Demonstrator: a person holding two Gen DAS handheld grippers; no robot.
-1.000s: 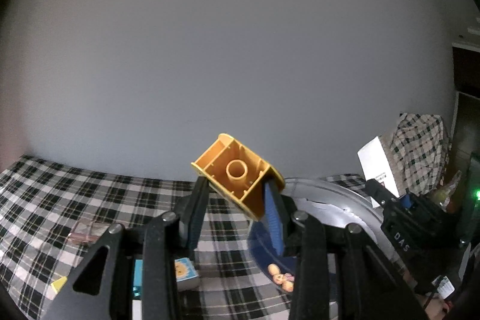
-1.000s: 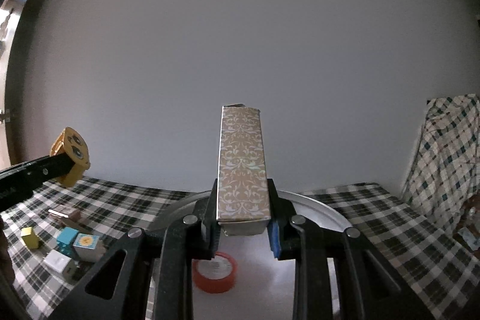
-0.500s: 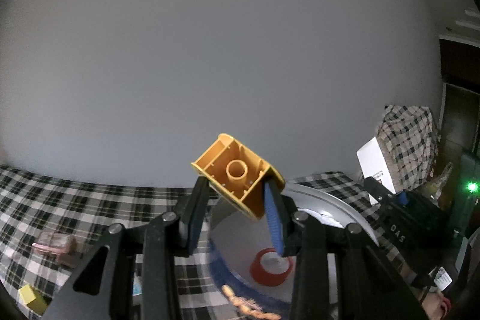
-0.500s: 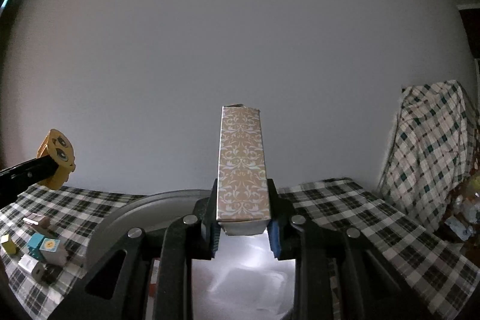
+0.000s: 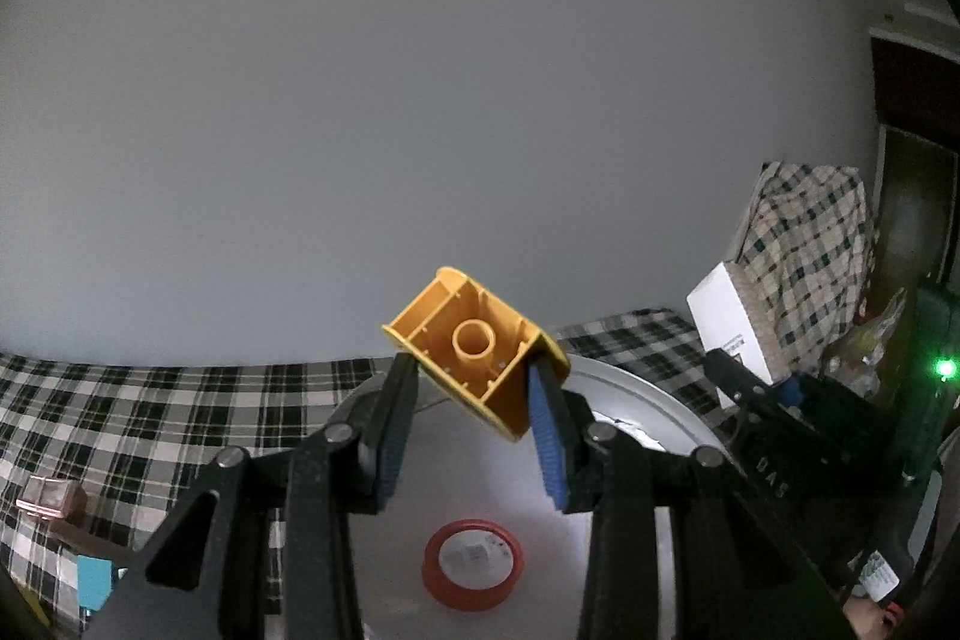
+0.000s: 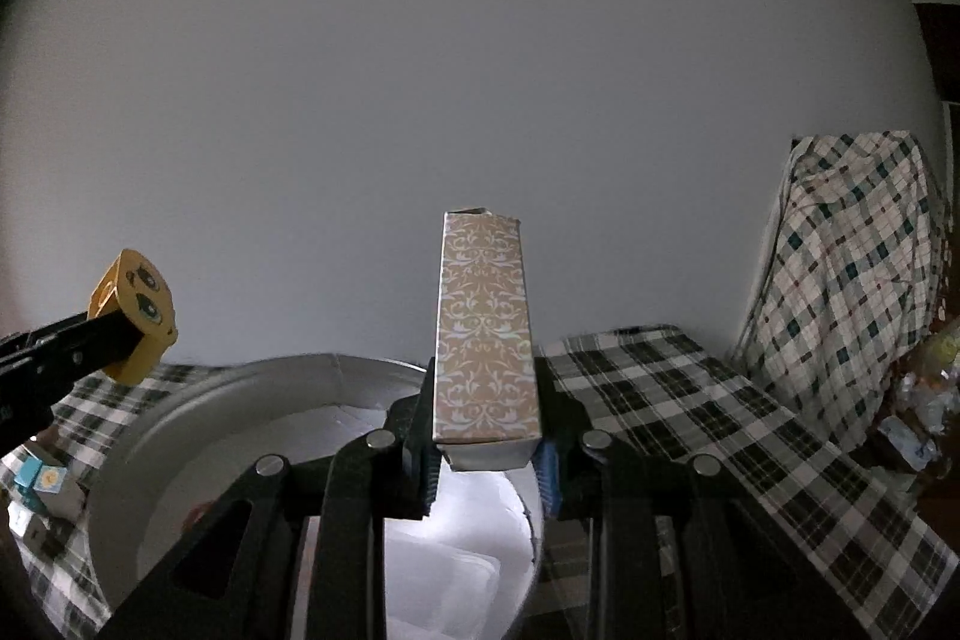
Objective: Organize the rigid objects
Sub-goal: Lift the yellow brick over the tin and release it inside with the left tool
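Roughly mid-task, judging by the layout. Left tongs (image 5: pixel 474 400) are clamped on one yellow hollow plastic toy brick (image 5: pixel 477 343), open underside toward the camera, held in the air above the near rim of the big round white basin (image 5: pixel 654 394). Right tongs (image 6: pixel 486 451) are clamped on one tall slim cardboard box with a beige floral pattern (image 6: pixel 485 334), held upright above the same basin (image 6: pixel 138 436). Neither item is dropped in yet.

Done, as far as visible: one red tape roll (image 5: pixel 472 563) lies on the basin floor. Nothing else can be made out inside, though the right wrist view is partly blocked there.

Left to do, my guess: release brick and box into the basin, then fetch the loose bits on the black-and-white checked table cloth (image 5: pixel 150 412).

Count of the leftovers: one small pinkish-brown block (image 5: pixel 51 496) and one teal block (image 5: pixel 96 583) in the left wrist view; a cluster of small cubes (image 6: pixel 42 484) at the left edge of the right wrist view, at least two, too small to count exactly. One checked cloth draped over something (image 6: pixel 858 292) at the right, one basin, two tongs.
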